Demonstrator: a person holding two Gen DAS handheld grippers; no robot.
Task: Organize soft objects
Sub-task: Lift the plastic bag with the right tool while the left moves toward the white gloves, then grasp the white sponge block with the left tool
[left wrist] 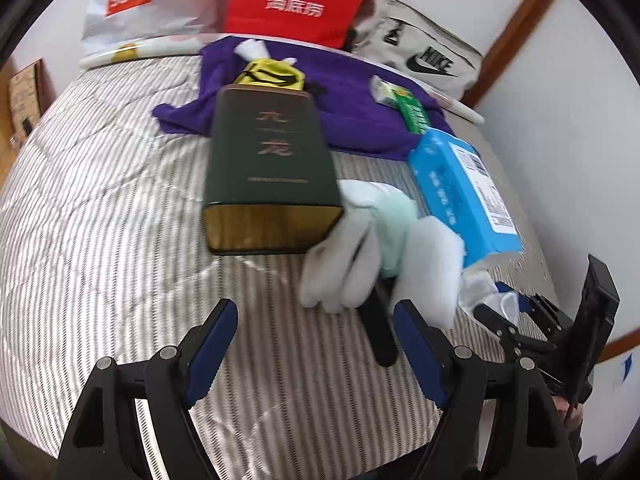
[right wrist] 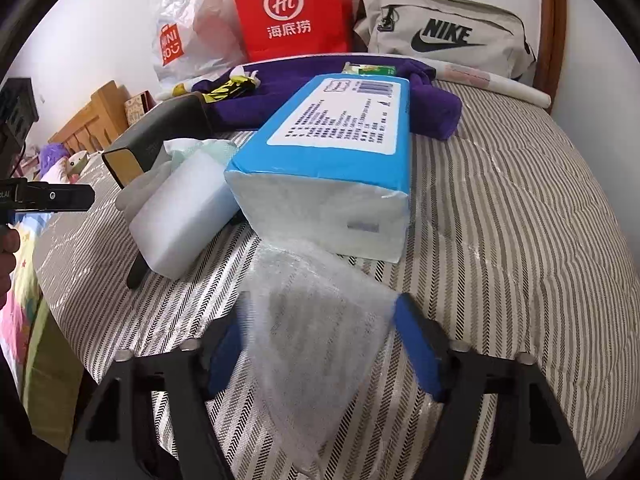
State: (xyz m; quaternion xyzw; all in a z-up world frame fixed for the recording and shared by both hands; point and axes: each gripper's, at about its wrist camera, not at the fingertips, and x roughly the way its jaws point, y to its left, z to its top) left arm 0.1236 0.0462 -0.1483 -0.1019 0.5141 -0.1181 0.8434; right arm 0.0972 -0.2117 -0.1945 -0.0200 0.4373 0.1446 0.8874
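Note:
My left gripper [left wrist: 316, 340] hangs open over the striped bedspread [left wrist: 120, 208], nothing between its blue pads. Just beyond it lie white gloves [left wrist: 340, 272], a pale green cloth [left wrist: 396, 216] and a white foam block [left wrist: 432, 264] on a black handle [left wrist: 380, 332]. In the right wrist view a translucent bubble-wrap sheet [right wrist: 316, 320] lies between the fingers of my right gripper [right wrist: 320, 340] and drapes over the left finger. The jaws stand wide and I see no pad pressing it. A blue tissue pack [right wrist: 332, 140] lies right behind the sheet, the foam block [right wrist: 180, 216] to its left.
A dark green box [left wrist: 272, 160] lies mid-bed on a purple cloth [left wrist: 352, 108], with a yellow-black item [left wrist: 272, 74] and a green pack [left wrist: 412, 108]. A Miniso bag [right wrist: 188, 28], red paper bag [right wrist: 292, 8] and Nike bag [right wrist: 440, 36] line the wall.

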